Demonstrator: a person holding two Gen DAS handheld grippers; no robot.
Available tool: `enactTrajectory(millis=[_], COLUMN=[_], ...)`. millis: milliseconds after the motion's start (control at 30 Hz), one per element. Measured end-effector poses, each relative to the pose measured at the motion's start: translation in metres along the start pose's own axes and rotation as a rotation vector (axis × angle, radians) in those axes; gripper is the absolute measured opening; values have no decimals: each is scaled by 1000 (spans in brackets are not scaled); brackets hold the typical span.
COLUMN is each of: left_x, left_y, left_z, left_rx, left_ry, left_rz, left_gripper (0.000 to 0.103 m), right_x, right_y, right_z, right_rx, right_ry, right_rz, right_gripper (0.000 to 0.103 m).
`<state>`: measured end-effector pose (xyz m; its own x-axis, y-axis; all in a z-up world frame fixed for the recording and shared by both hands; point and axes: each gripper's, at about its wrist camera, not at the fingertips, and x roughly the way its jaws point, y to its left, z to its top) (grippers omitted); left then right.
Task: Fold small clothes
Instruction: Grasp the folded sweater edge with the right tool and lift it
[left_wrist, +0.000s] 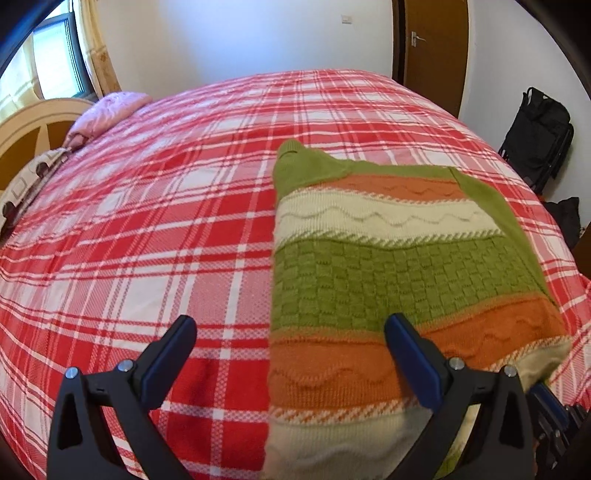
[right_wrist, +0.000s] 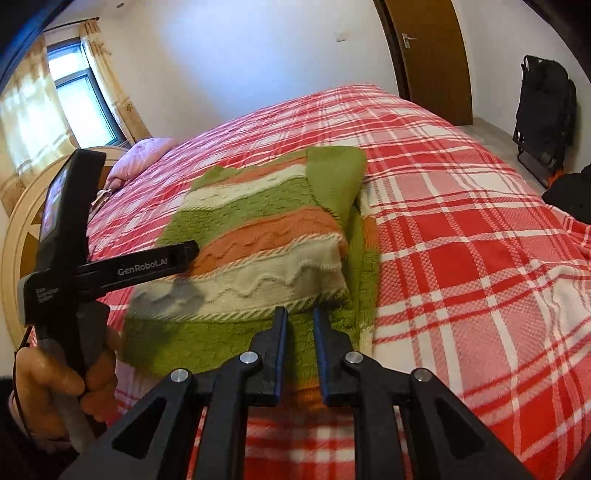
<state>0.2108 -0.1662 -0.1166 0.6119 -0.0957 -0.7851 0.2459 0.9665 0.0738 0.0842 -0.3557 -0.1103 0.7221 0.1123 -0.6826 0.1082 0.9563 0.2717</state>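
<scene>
Left tool (left_wrist: 290, 325) hangs with its two blue-padded fingers spread wide apart, gripping nothing, poised above the near left edge of a thick striped knitted sweater in green, orange and cream wool (left_wrist: 388, 266); one finger stands over bare bedding and the other over the knit. That sweater lies partly folded on a bed spread with a red, pink and white plaid cover (left_wrist: 147, 240), on the right half as the left wrist view shows it. Its sides are turned in and a green sleeve is laid across the top. Judging by the chunky cable and basket-weave stitch, it is soft, limp and fairly light, bulky enough to spring open at a crease yet grippy enough not to slide on the cover. A safe hold looks to be a pinch through the doubled layers at a hem corner or a folded edge, since a single loose stitch could snag and stretch. Right tool (right_wrist: 300, 314) has its fingers drawn nearly together with only a narrow gap; they sit at the near edge of the sweater, but I cannot tell whether cloth is pinched between them. No basket, box or other container is in sight.
</scene>
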Motion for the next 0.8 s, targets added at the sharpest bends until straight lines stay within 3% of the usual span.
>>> enactTrajectory(millis=[133, 167, 267, 300, 400, 500, 633, 800], left_x=[-7, -10, -23, -29, -41, -37, -13, 21], left_y=[4, 6, 13, 17, 25, 31, 27, 25], left_z=[-6, -7, -9, -9, -5, 6, 22, 31], left_rx=[32, 50, 60, 56, 57, 42, 24, -51], left_ry=[-4, -10, -42, -60, -123, -111, -21, 82], left_rz=[-22, -22, 1, 15, 37, -23, -178, -259], left_gripper=[103, 103, 103, 103, 103, 103, 103, 103], right_x=[-28, -36, -50, -53, -45, -23, 15, 56], right_y=[4, 2, -8, -13, -22, -29, -35, -43], right_z=[-1, 0, 9, 13, 31, 47, 62, 64], right_rx=[38, 55, 122, 156, 200, 225, 196, 184], right_ry=[-63, -87, -154, -179, -174, -147, -86, -1], right_rz=[50, 61, 97, 102, 122, 130, 90, 69], right_gripper=[15, 23, 73, 76, 76, 76, 76, 76])
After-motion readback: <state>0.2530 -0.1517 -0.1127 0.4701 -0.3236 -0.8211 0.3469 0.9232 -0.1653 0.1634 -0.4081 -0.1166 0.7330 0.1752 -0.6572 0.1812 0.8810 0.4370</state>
